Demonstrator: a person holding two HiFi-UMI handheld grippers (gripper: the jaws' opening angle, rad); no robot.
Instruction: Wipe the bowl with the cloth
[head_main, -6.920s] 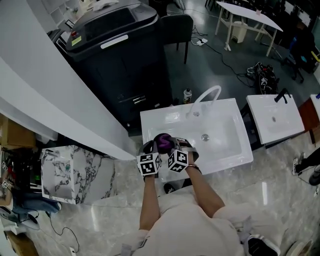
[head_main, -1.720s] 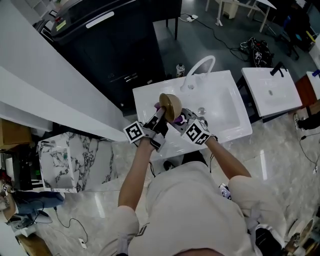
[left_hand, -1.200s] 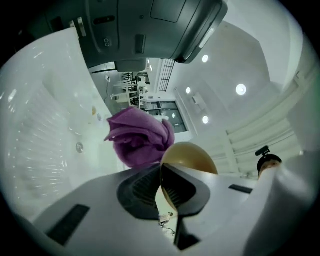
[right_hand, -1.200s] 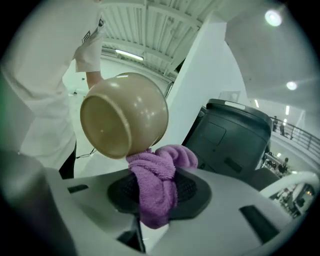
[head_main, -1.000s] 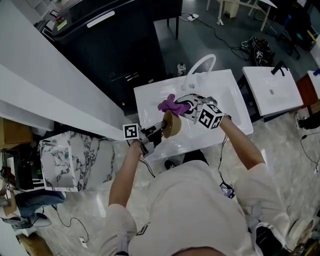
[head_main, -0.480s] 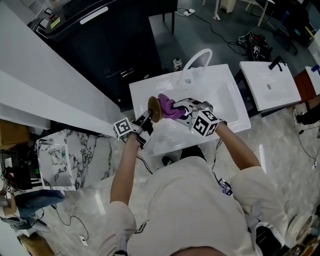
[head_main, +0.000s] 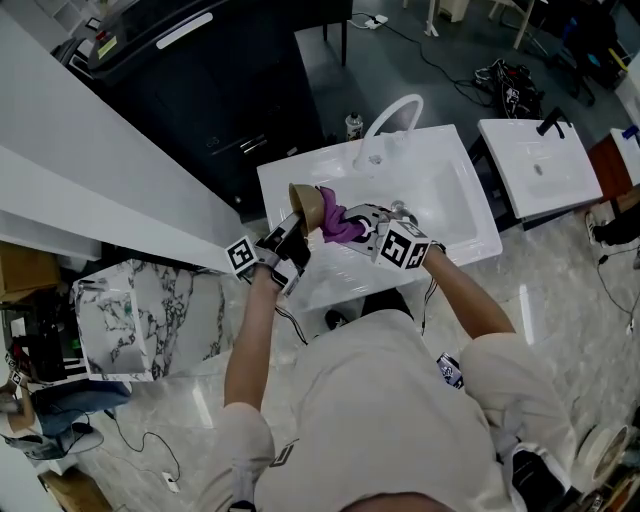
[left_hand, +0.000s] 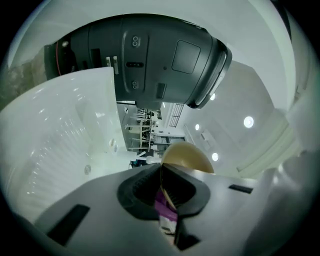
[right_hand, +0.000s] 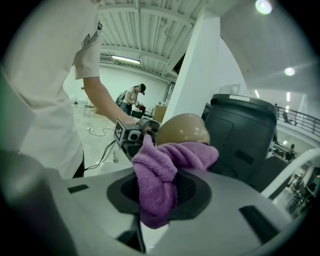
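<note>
In the head view my left gripper (head_main: 292, 224) is shut on the rim of a tan bowl (head_main: 305, 203), held on its side above the left part of the white sink (head_main: 455, 215). My right gripper (head_main: 357, 226) is shut on a purple cloth (head_main: 338, 222), which presses against the bowl's right side. The left gripper view shows the bowl (left_hand: 187, 157) edge-on between the jaws, with a bit of cloth (left_hand: 164, 208) below it. From the right gripper view, the cloth (right_hand: 159, 172) bunches out of the jaws against the bowl's rounded back (right_hand: 182, 129), with the left gripper (right_hand: 131, 133) behind it.
A curved white faucet (head_main: 391, 117) rises at the sink's far edge, a small bottle (head_main: 351, 126) beside it. A large dark machine (head_main: 200, 70) stands behind. A second sink (head_main: 540, 165) is at the right and a marbled block (head_main: 150, 320) at the left.
The left gripper has carried the bowl up and to the left and tilted it. The right gripper has brought the cloth down from above the bowl onto its right side.
</note>
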